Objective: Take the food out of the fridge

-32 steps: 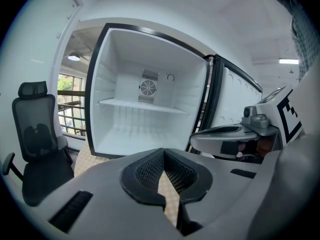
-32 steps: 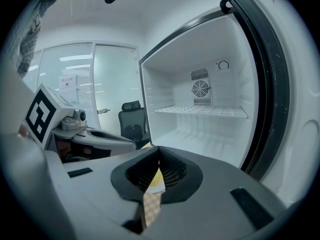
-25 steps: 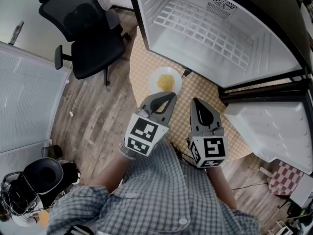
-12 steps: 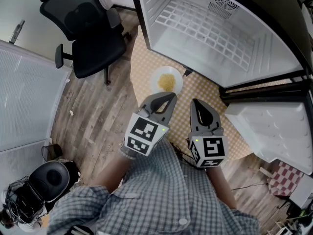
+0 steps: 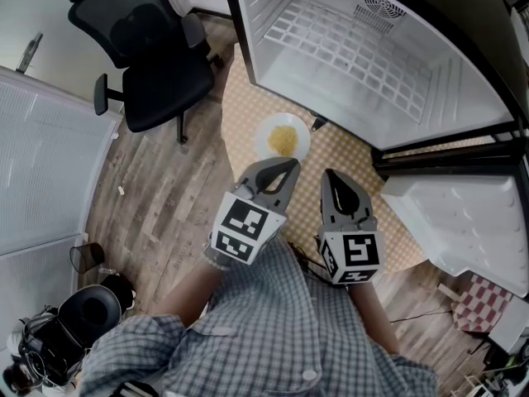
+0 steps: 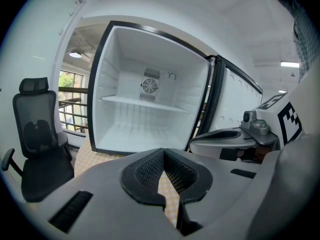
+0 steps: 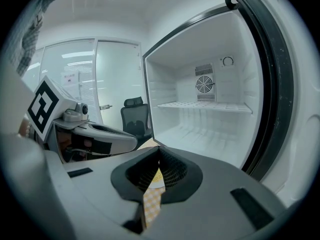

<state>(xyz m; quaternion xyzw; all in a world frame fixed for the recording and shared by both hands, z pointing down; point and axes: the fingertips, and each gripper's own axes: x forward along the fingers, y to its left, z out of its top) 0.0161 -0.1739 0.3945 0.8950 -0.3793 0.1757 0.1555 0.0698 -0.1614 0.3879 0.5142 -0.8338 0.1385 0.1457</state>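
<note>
Head view: the plate of yellow food point(image 5: 283, 139) sits on the checkered bench point(image 5: 347, 160) just outside the open fridge point(image 5: 347, 48). Left gripper view: left gripper point(image 6: 162, 153) fingers together, empty. Right gripper view: right gripper point(image 7: 159, 150) fingers together, nothing held
</note>
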